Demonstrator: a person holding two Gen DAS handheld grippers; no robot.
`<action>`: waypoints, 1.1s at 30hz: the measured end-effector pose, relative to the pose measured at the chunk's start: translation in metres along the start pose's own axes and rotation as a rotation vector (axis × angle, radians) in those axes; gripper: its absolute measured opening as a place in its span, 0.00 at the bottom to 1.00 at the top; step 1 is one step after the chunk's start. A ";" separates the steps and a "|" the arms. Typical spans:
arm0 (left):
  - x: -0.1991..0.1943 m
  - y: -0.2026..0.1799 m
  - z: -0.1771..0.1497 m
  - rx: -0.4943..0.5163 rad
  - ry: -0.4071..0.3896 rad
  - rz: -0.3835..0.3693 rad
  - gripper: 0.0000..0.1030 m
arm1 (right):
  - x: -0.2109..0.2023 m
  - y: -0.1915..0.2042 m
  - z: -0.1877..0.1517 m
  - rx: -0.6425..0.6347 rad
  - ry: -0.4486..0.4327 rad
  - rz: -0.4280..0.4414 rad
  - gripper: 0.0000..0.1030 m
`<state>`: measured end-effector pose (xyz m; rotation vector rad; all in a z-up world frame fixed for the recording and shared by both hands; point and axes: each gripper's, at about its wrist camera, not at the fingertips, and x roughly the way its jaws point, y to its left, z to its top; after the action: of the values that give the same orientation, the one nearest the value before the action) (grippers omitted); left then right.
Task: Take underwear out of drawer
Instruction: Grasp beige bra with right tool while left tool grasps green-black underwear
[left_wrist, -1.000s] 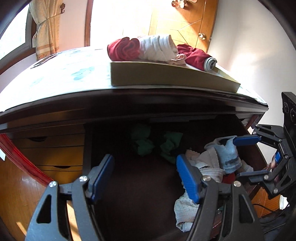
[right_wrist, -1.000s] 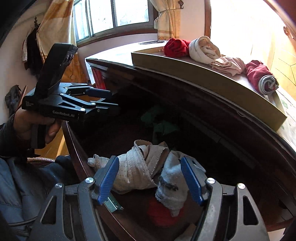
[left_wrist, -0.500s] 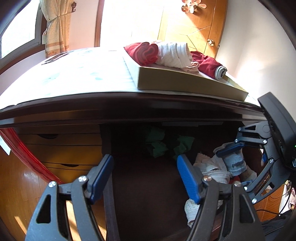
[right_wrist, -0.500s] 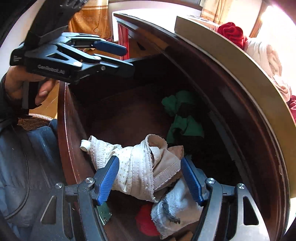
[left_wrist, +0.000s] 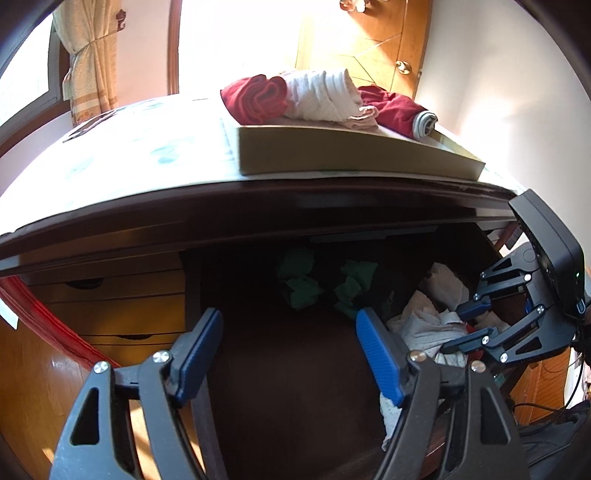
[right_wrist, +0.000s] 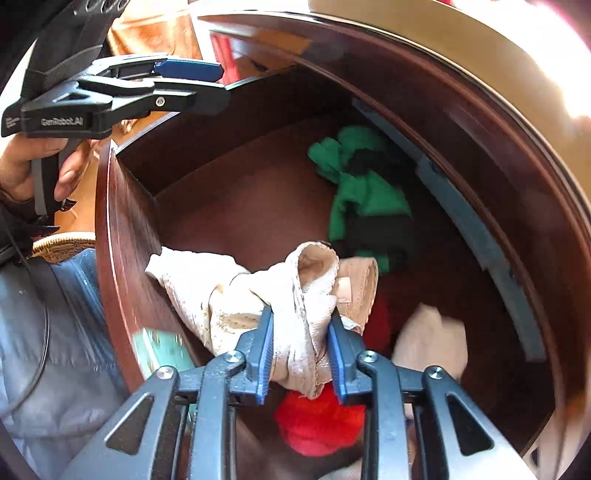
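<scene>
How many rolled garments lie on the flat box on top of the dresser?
4 visible: a red roll at the left, a white roll beside it, a pale pink one in front, a maroon one at the right. More may be hidden behind.

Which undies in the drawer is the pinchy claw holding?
The right gripper pinches the cream underwear. The green and red ones lie untouched in the drawer.

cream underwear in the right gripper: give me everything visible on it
The cream underwear is a crumpled, off-white, finely textured fabric piece with a beige banded edge folded over on its right. The right gripper is shut on its bunched middle, blue fingers pinching it from both sides. One end trails left over the drawer's front wall; the gripped end hangs above a red garment. In the left wrist view it shows as a pale heap at the drawer's right.
</scene>
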<state>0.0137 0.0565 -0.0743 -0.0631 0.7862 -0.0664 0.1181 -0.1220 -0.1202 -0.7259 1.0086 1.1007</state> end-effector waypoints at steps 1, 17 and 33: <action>0.003 -0.005 0.003 0.024 0.010 0.001 0.73 | -0.001 -0.003 -0.004 0.023 -0.009 0.000 0.26; 0.061 -0.090 0.023 0.533 0.170 -0.051 0.73 | -0.019 -0.037 -0.050 0.209 -0.113 0.016 0.24; 0.106 -0.131 -0.006 0.983 0.148 0.040 0.73 | -0.022 -0.044 -0.059 0.224 -0.111 0.055 0.25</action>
<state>0.0790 -0.0831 -0.1423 0.8964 0.8313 -0.4148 0.1403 -0.1952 -0.1226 -0.4545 1.0422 1.0442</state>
